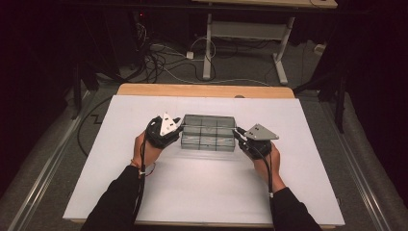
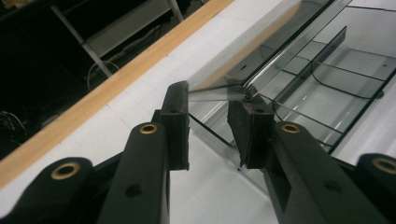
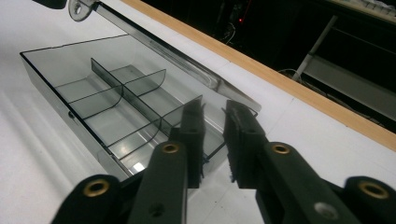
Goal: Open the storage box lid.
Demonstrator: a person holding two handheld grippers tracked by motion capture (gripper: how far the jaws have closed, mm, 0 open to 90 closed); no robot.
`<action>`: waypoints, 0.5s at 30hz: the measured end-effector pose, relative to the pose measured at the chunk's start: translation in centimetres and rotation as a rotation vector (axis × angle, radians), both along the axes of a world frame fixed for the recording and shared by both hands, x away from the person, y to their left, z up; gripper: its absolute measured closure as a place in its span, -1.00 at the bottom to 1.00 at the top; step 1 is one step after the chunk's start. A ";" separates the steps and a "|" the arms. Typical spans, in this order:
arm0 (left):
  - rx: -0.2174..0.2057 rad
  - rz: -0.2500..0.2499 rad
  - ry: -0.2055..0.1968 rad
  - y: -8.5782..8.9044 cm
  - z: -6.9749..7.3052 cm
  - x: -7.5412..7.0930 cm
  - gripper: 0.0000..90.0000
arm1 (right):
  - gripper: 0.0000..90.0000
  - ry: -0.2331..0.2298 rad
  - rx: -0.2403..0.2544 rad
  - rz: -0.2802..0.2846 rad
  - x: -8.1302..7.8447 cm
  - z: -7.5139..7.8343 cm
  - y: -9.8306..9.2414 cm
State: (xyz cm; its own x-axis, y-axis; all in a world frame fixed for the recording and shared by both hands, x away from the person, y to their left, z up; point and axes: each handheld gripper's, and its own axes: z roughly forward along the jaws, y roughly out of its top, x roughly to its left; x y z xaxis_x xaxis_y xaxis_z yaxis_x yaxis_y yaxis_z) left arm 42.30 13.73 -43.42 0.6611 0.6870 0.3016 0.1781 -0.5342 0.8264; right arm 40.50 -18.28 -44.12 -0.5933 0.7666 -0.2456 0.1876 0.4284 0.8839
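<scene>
Item: left gripper [image 1: 179,127], held in the person's left hand [image 1: 146,147], at the left end of the box. In the left gripper view its jaws stand partly apart, straddling a corner of the box's raised lid [image 2: 219,93]; the right jaw lies against the lid's edge, the left jaw is clear of it. Nothing is clamped.

Item: clear smoky plastic compartment box [image 1: 209,133], flat on the white table [image 1: 207,192], near the middle of the table and a little toward its far wooden edge [image 1: 206,90]. Inner dividers [image 3: 122,88] split it into several compartments. The lid [image 3: 187,65] is hinged up along the far side.

Item: right gripper [image 1: 236,134], held in the person's right hand [image 1: 263,156], at the right end of the box. In the right gripper view the jaws are a small way apart, set either side of the box's end wall [image 3: 212,140] at its far corner; whether the pads touch the wall cannot be told.
</scene>
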 end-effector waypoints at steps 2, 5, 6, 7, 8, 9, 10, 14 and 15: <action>0.011 -0.011 -0.014 -0.2 0.1 0.0 0.50 | 0.71 -0.009 -0.011 -0.010 0.0 0.1 -0.2; 0.015 -0.023 -0.025 -0.4 0.2 0.0 0.54 | 0.62 -0.012 -0.011 -0.021 0.2 0.3 -0.4; 0.014 -0.028 -0.025 -0.4 0.3 0.0 0.54 | 0.62 -0.015 -0.022 -0.028 0.2 0.3 -0.4; 0.011 -0.032 -0.027 -0.5 0.4 -0.1 0.54 | 0.61 -0.015 -0.023 -0.030 0.2 0.3 -0.3; 0.016 -0.030 -0.030 -0.5 0.5 -0.1 0.54 | 0.59 -0.022 -0.027 -0.030 0.3 0.4 -0.3; 0.020 -0.031 -0.032 -0.6 0.6 -0.1 0.54 | 0.59 -0.033 -0.037 -0.033 0.3 0.5 -0.3; 0.020 -0.035 -0.033 -0.5 0.7 -0.1 0.54 | 0.59 -0.043 -0.044 -0.024 0.3 0.6 -0.3; 0.014 -0.041 -0.030 -0.5 0.9 -0.1 0.54 | 0.72 -0.070 -0.048 0.004 0.6 1.2 -0.5; 0.011 -0.042 -0.029 -0.5 1.0 -0.1 0.54 | 0.72 -0.075 -0.050 0.007 0.7 1.3 -0.6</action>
State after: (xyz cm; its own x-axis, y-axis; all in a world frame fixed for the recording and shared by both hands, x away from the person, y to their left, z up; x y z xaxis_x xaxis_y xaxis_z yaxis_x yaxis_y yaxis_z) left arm 42.22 13.27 -42.40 0.6801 0.6555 0.3282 0.1314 -0.5495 0.8251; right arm 41.17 -18.84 -42.81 -0.5774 0.7479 -0.3274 0.1185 0.4735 0.8728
